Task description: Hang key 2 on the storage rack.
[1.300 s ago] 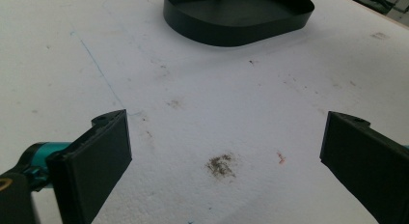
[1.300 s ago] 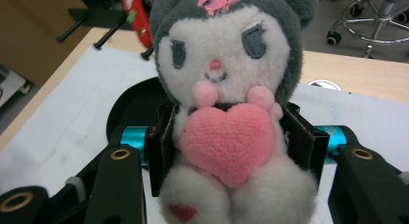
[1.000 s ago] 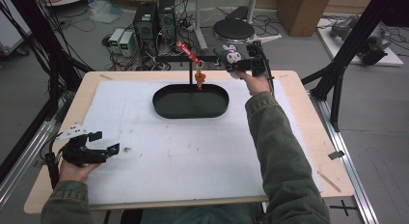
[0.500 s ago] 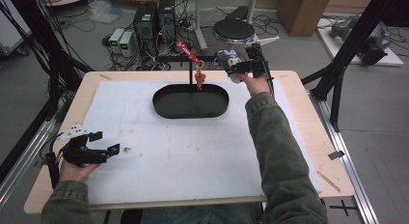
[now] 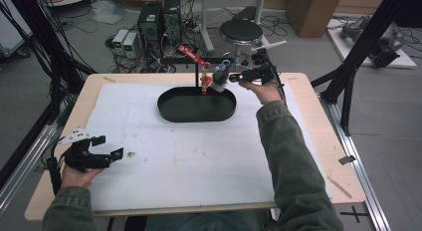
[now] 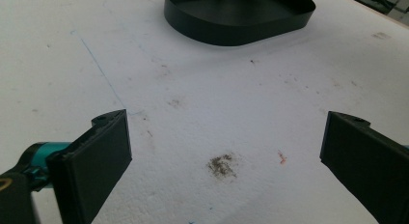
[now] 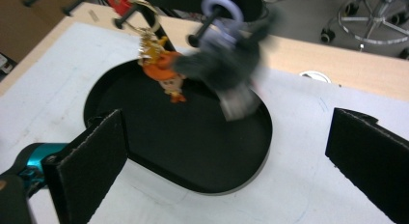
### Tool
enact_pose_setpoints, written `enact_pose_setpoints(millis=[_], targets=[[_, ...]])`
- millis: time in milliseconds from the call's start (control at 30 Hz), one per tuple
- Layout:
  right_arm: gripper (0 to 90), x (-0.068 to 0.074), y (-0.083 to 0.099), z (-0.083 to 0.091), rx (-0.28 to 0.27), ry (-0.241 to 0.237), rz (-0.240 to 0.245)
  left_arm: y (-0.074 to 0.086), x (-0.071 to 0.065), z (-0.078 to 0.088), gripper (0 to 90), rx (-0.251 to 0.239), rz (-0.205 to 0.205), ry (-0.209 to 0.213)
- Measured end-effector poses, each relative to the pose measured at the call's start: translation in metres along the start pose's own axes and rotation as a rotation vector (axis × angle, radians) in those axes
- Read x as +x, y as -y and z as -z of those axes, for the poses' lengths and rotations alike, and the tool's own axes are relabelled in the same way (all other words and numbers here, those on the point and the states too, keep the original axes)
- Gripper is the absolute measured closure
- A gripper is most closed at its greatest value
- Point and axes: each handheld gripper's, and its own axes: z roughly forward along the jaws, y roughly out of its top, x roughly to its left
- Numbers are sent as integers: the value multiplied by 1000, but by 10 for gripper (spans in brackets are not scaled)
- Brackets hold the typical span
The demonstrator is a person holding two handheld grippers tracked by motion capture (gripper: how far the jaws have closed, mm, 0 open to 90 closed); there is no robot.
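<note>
My right gripper (image 5: 227,77) (image 7: 226,132) is at the back of the table, over the far rim of the black oval tray (image 5: 196,105) (image 7: 183,137). Its jaws have just been opening and stand wide apart, touching nothing. Ahead of them a grey fuzzy keychain (image 5: 219,80) (image 7: 224,64) on a purple ring hangs from a peg of the black stand (image 5: 199,59), blurred as it swings. An orange figure keychain (image 5: 204,85) (image 7: 166,74) hangs beside it. My left gripper (image 5: 109,147) (image 6: 229,132) rests open over the white mat (image 6: 202,89) at the front left, holding nothing.
A red strap (image 5: 191,54) lies over the stand's bar. A dirt smudge (image 6: 222,165) marks the mat between the left jaws. Computers, cables and a round stool (image 5: 241,29) stand on the floor behind the table. Black frame legs flank both sides.
The right gripper's jaws have opened and let go of the grey keychain, which has dropped down and left to hang swinging over the tray. The left hand has kept still.
</note>
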Motion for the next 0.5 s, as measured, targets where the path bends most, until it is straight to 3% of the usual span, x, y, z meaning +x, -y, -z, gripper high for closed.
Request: enact_pose_setpoints(millis=[267, 400, 500], targets=[[9, 18, 4, 15, -1, 51, 115, 0, 0, 0, 42, -2, 0, 3], [9, 26, 7, 21, -8, 53, 139, 0, 0, 1, 42, -2, 0, 2], [10, 28, 15, 23, -19, 27, 136, 0, 0, 1, 42, -2, 0, 3]])
